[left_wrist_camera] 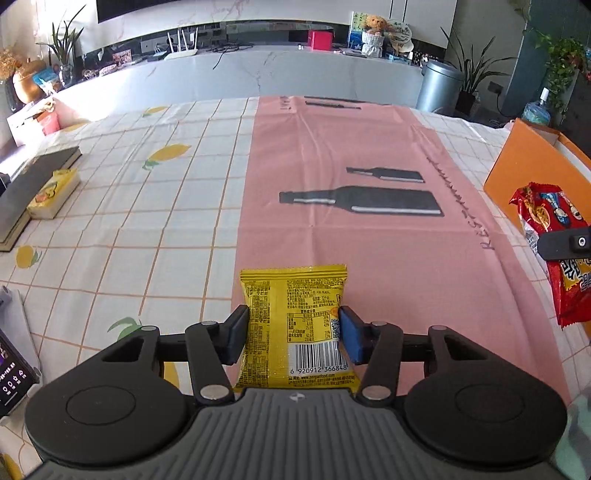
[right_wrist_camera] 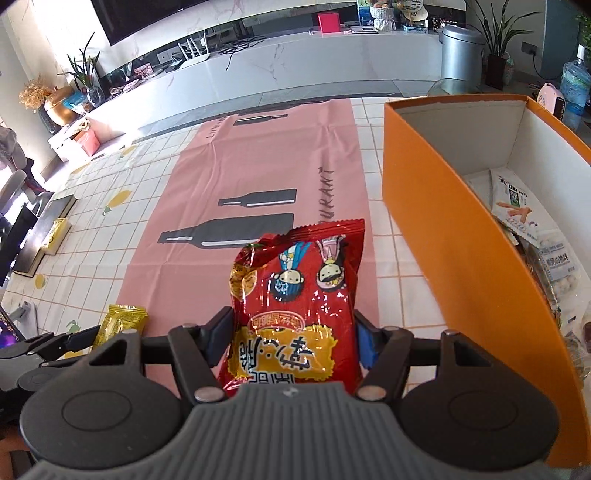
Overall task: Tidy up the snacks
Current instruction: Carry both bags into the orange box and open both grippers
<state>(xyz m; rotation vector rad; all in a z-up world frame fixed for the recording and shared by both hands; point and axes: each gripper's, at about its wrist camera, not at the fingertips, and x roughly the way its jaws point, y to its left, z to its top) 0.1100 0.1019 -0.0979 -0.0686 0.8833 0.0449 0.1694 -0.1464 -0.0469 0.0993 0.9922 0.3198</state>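
- Holding the red snack bag (right_wrist_camera: 295, 306) pinched in my right gripper (right_wrist_camera: 291, 343), I should carry it above the orange box (right_wrist_camera: 443, 229) wall.
- My left gripper (left_wrist_camera: 293, 332) pinches the yellow packet (left_wrist_camera: 295, 325); keep it level.

Ahead of you a long white marble-look cabinet (left_wrist_camera: 258, 70) runs across the top of the frame, a dark screen (right_wrist_camera: 155, 14) on the wall above it. A grey bin (left_wrist_camera: 439, 86) and potted plant (left_wrist_camera: 471, 74) stand upper right; sunlight falls upper left.
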